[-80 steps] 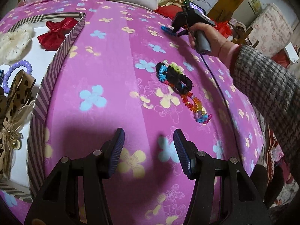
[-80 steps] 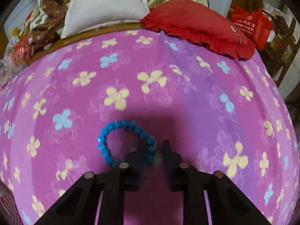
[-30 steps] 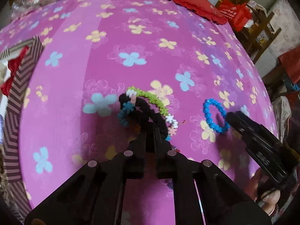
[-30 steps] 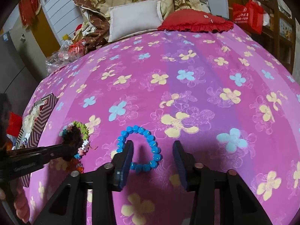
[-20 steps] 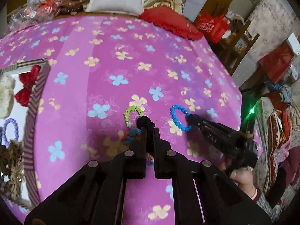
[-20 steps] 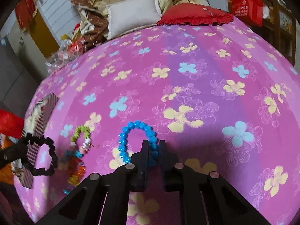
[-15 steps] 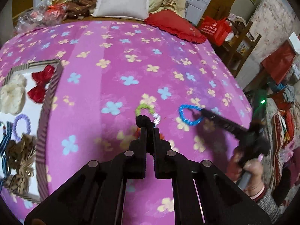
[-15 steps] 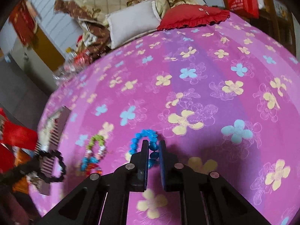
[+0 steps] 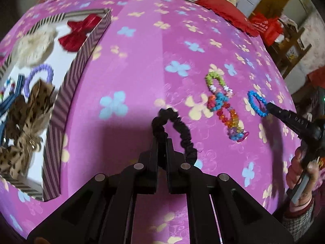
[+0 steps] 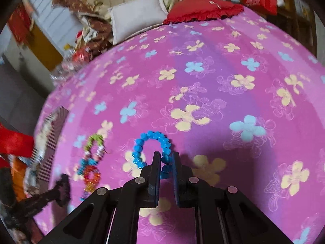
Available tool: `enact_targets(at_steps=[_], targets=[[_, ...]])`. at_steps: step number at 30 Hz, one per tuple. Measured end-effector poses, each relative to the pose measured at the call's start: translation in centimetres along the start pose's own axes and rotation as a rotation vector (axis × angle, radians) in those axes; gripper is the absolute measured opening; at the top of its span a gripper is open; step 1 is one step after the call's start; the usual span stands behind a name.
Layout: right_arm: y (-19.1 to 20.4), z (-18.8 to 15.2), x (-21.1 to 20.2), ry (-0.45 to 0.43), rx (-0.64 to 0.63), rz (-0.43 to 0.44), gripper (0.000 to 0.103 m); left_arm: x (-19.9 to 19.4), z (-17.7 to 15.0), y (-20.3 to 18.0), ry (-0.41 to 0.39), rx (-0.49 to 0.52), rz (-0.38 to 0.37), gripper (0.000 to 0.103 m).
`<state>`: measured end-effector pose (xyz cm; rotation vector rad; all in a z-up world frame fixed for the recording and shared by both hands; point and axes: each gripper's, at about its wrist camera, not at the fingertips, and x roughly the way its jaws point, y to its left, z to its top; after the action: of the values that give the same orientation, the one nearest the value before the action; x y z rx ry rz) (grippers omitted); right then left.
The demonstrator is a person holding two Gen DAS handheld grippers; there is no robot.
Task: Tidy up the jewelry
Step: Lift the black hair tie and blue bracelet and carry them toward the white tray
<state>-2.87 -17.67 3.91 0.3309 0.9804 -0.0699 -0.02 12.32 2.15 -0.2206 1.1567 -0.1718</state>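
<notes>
My left gripper (image 9: pixel 161 142) is shut on a black scrunchie (image 9: pixel 178 128) and holds it above the pink flowered bedspread, to the right of the striped box (image 9: pixel 61 103). My right gripper (image 10: pixel 166 157) is shut on a blue bead bracelet (image 10: pixel 151 137), lifted off the bedspread; it also shows in the left wrist view (image 9: pixel 256 103). A multicoloured bead chain (image 9: pixel 220 101) with a green loop lies on the bedspread between the two grippers, and shows in the right wrist view (image 10: pixel 91 158). The left gripper with the scrunchie shows blurred at lower left in the right wrist view (image 10: pixel 63 189).
The striped box holds a red bow (image 9: pixel 81 32), a cream scrunchie (image 9: pixel 34 44), a purple bead bracelet (image 9: pixel 40 71) and a leopard bow (image 9: pixel 24 122). A red cushion (image 10: pixel 203 8) and grey pillow (image 10: pixel 138 14) lie at the bed's far end.
My left gripper has swung left with the black scrunchie, closer to the striped box. My right gripper has lifted the blue bracelet off the bedspread and stays shut on it.
</notes>
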Motion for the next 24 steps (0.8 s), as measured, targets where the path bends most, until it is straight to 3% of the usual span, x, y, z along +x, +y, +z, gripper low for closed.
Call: enact_targets(at_steps=[2,3,4,9,15,18,24], targets=[[0.8,-0.3,0.0,-0.013,-0.054,-0.036,0.025,-0.1,-0.1,0.2,-0.006,-0.013,-0.010,0.004],[1.2,-0.5,0.0,-0.024,-0.076,-0.049,0.038,-0.2,-0.1,0.3,-0.013,-0.017,-0.011,0.004],[1.4,-0.5,0.0,-0.035,-0.090,-0.059,0.042,-0.3,-0.1,0.4,-0.018,-0.022,-0.016,0.005],[1.6,-0.7,-0.3,-0.063,-0.130,-0.096,0.042,-0.4,-0.2,0.7,-0.019,-0.028,-0.029,0.010],[0.2,-0.3,0.1,-0.050,-0.067,-0.087,0.042,-1.2,-0.1,1.8,-0.057,-0.068,-0.065,0.038],[0.0,-0.2,0.1,-0.049,-0.062,-0.087,0.042,-1.0,0.0,2.4,-0.057,-0.088,-0.069,0.039],[0.4,-0.4,0.6,-0.042,-0.089,-0.106,0.042,-0.1,-0.2,1.1,-0.057,-0.021,-0.042,0.039]])
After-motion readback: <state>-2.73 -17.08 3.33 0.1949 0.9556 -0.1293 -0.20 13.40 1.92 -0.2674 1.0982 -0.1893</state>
